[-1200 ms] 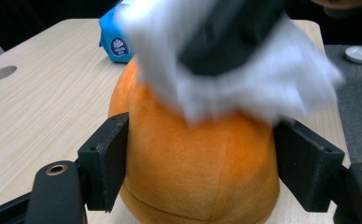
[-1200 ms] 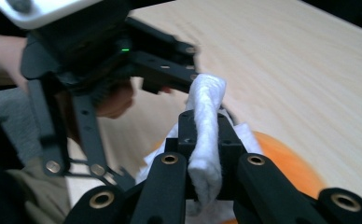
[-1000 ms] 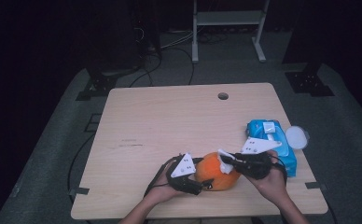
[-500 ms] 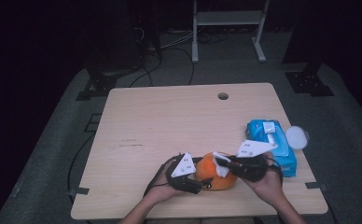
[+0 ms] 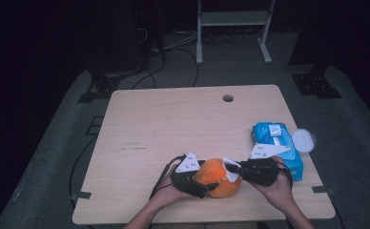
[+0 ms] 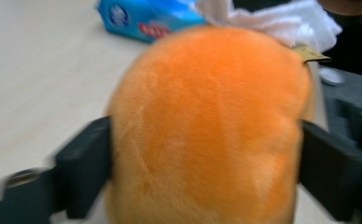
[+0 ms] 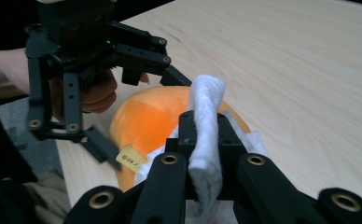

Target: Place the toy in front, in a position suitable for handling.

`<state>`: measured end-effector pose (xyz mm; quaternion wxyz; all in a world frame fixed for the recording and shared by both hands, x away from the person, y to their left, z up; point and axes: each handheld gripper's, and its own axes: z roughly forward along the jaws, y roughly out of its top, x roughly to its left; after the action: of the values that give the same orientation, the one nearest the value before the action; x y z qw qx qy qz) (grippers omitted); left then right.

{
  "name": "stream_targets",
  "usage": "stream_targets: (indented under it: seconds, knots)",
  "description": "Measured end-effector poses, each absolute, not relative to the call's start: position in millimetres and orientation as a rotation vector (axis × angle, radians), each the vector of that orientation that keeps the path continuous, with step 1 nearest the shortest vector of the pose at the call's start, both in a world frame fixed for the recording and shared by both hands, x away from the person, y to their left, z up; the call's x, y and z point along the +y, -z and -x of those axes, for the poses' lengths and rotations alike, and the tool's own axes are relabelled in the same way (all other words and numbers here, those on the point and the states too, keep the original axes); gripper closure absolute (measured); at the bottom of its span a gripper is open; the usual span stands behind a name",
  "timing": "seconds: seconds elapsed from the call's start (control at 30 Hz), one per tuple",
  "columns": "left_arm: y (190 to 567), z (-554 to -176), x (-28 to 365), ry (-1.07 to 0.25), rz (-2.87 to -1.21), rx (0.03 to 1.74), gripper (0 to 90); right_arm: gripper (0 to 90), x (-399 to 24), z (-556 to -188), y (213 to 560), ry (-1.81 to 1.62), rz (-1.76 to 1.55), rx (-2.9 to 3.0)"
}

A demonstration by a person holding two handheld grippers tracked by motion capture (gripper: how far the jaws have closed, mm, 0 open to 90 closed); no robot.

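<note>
High view first: I have the plush (image 5: 216,177), an orange ball, at the near edge of the table (image 5: 173,124), pinned between my two tools. My left gripper (image 5: 200,183) straddles it, a jaw against each flank; those jaws have just been opening, though they look to be touching the fur. My right gripper (image 5: 231,169) is clamped shut on a white wipe (image 7: 206,135), folded over the jaw tips and lying on the plush's top. The step, as I judge it, is wiping the plush. To do it well I should firm up the left hold so the ball cannot roll, then drag the wipe in short strokes, clear of the yellow tag (image 7: 128,157). The wipe pack (image 5: 276,143) sits to the right.
</note>
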<state>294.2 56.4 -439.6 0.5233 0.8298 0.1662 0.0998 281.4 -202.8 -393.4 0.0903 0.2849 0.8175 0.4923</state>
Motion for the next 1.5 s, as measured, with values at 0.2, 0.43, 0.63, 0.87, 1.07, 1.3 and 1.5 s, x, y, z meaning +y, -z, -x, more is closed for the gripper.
stream_targets:
  seconds: [0.2, 0.43, 0.63, 0.87, 1.07, 1.3, 1.5]
  knots:
    - [441.2, -295.3, 55.4, -0.483, -1.975, 0.313, 21.0, 84.1, -203.2, -288.1, 384.8, -1.462, -0.849, 2.353]
    - [439.2, -307.0, 71.2, -0.193, -1.891, 0.435, 6.0, 84.1, -194.7, -288.9, 402.0, -1.438, -0.861, 2.446]
    - [442.1, -303.8, 71.1, -0.229, -1.927, 0.439, 17.3, 84.0, -189.2, -283.0, 401.0, -1.385, -0.817, 2.439]
    - [444.0, -304.3, 70.9, -0.225, -1.943, 0.449, 17.3, 84.1, -213.7, -293.7, 412.5, -1.342, -0.953, 2.399]
    - [445.5, -304.0, 68.5, -0.244, -1.934, 0.47, 17.3, 83.9, -195.5, -281.6, 395.4, -1.448, -0.833, 2.411]
    - [445.4, -304.1, 70.4, -0.237, -1.934, 0.477, 17.4, 84.0, -201.8, -291.0, 401.6, -1.404, -0.894, 2.406]
    - [441.6, -295.2, 60.8, -0.251, -1.967, 0.45, 16.1, 84.0, -209.7, -295.3, 404.5, -1.438, -0.965, 2.402]
